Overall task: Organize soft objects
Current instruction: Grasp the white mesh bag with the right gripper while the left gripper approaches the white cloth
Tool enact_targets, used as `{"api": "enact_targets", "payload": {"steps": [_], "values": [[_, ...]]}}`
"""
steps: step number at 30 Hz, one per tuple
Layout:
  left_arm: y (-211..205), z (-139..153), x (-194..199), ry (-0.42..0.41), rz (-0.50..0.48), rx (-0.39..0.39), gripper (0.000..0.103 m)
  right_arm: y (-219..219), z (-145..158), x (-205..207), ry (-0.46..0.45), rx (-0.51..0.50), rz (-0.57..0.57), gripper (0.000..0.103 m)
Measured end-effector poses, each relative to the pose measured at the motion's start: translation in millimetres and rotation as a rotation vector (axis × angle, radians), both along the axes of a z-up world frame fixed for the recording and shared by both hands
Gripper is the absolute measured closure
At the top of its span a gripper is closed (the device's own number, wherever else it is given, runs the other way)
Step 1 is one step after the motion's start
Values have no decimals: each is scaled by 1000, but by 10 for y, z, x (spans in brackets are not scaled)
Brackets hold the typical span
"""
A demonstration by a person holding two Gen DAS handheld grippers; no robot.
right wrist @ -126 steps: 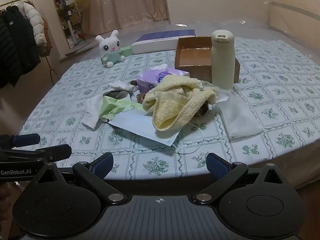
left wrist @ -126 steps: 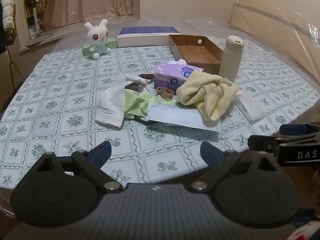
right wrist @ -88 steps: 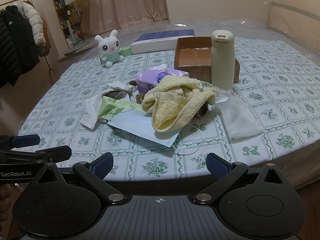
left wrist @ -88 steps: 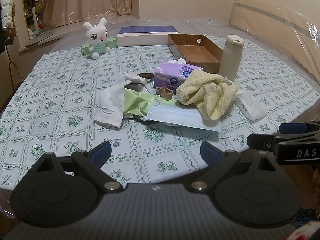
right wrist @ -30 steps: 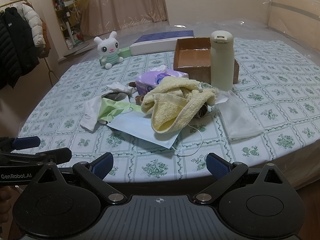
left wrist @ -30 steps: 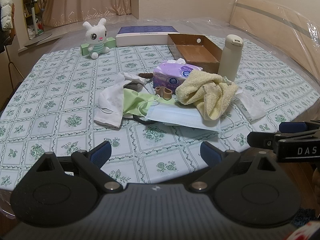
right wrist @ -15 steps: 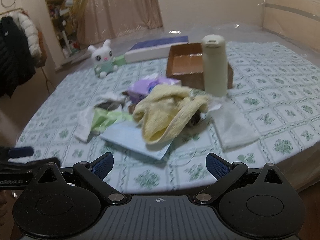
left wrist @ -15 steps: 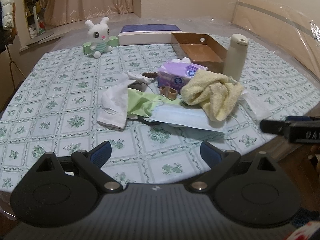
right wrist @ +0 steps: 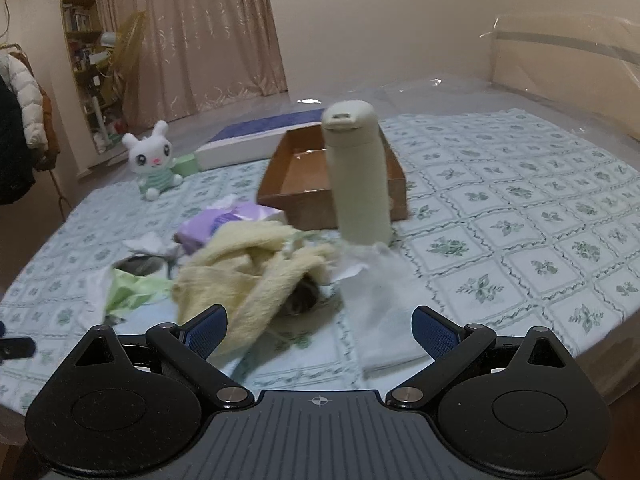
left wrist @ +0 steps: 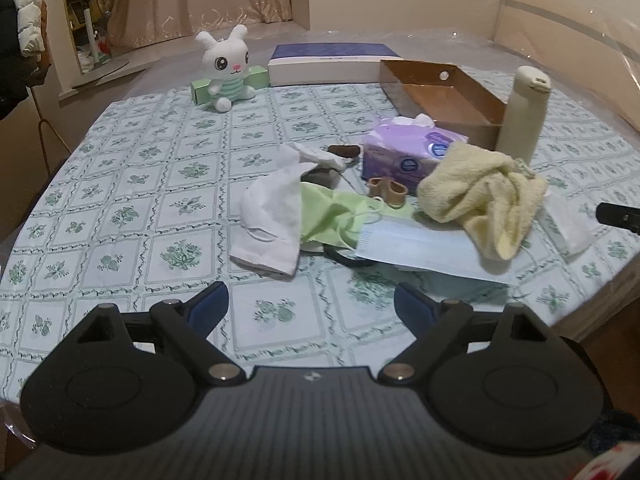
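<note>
A pile of soft things lies mid-table: a crumpled yellow towel [left wrist: 484, 204] [right wrist: 256, 264], a blue face mask [left wrist: 416, 248], a green cloth [left wrist: 332, 212], a white cloth [left wrist: 272, 220] and a folded white cloth [right wrist: 384, 312]. A purple tissue pack [left wrist: 408, 152] lies behind them. My left gripper [left wrist: 310, 308] is open and empty above the table's near edge. My right gripper [right wrist: 320, 330] is open and empty, close over the towel and the white cloth.
An open cardboard box [left wrist: 440, 96] [right wrist: 304, 176] stands behind a cream flask [left wrist: 520, 116] [right wrist: 360, 176]. A white plush rabbit [left wrist: 224, 68] [right wrist: 154, 160], a green box [left wrist: 200, 90] and a flat blue-white box [left wrist: 328, 60] sit at the back. Small brown rings [left wrist: 386, 190] lie by the tissue pack.
Both grippers have moved forward over the table's edge. The right one advanced most and now sits close to the towel and flask. Nothing on the table has moved.
</note>
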State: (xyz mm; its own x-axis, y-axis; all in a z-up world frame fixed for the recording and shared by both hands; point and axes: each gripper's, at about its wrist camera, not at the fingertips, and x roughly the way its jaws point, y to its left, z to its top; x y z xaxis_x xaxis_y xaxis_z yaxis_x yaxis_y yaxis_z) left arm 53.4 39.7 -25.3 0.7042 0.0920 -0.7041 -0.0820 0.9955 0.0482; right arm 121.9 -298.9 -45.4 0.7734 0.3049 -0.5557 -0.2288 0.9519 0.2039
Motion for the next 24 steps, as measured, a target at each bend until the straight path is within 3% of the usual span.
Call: {"api": "enact_targets", "payload": {"steps": [9,17,22,24], "values": [[173,-177,314,18,36,8,17,-201,-317,478,25,-77,7,4],[232,-320,576,22,36,-4,18,-220,-643,931,99,-129,46,6],[240,-401,688,30,32,-22,18,-216,-799,1121,138,-141,68,12],[245,-428,719,33,32,-24,18,-209,-841,1169,152,-141,75,19]]}}
